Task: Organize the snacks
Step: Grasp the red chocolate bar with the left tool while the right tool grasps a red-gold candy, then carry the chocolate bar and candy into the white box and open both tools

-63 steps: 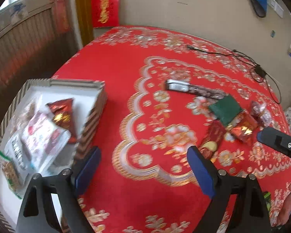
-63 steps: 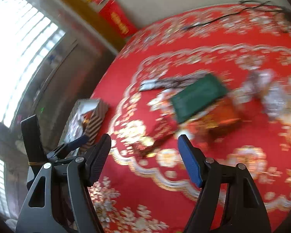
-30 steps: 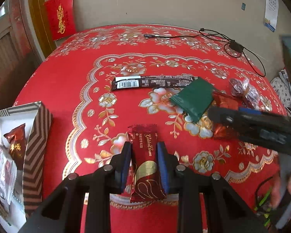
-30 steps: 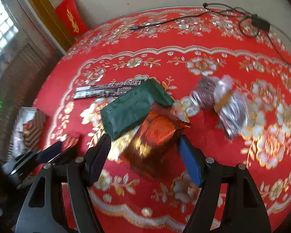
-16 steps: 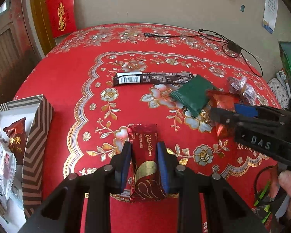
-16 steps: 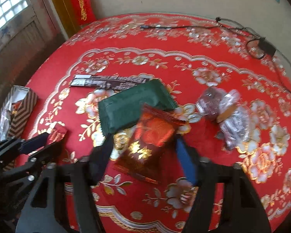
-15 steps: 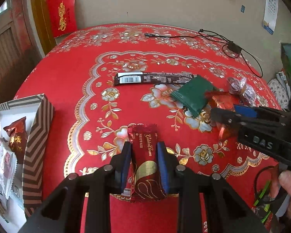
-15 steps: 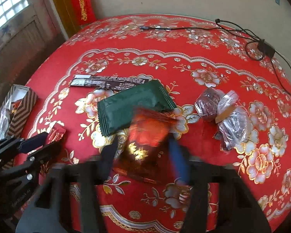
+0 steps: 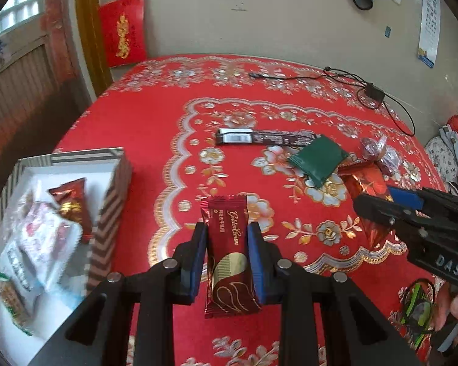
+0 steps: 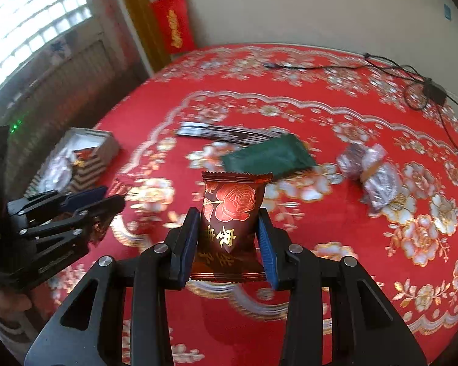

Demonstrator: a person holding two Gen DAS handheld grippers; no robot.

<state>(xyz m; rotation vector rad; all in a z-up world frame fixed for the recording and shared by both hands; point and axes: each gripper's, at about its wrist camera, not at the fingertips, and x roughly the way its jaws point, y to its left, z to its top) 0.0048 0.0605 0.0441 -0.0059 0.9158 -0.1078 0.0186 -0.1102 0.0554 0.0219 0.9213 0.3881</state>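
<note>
My left gripper (image 9: pixel 226 228) is shut on a dark red wafer bar (image 9: pixel 229 262) with gold lettering, held just above the red tablecloth. To its left stands the striped snack box (image 9: pixel 116 189) with several packets inside. My right gripper (image 10: pixel 227 216) holds a dark red rose-print packet (image 10: pixel 230 201); its jaws are closing and the pads press on the packet's sides. In the left wrist view the right gripper (image 9: pixel 372 204) hangs at the right with that packet (image 9: pixel 366 186). In the right wrist view the left gripper (image 10: pixel 113 198) is at the left, near the box (image 10: pixel 107 146).
A green packet (image 9: pixel 319 158), a long dark bar (image 9: pixel 265 137) and clear-wrapped candies (image 10: pixel 372 174) lie on the round table. A black cable with an adapter (image 9: pixel 372 91) runs along the far side. A wall stands behind the table, a window to the left.
The right gripper's jaws have closed on the rose-print packet and raised it off the cloth. The left gripper, still holding the wafer bar, has risen and shifted; the box now looks closer.
</note>
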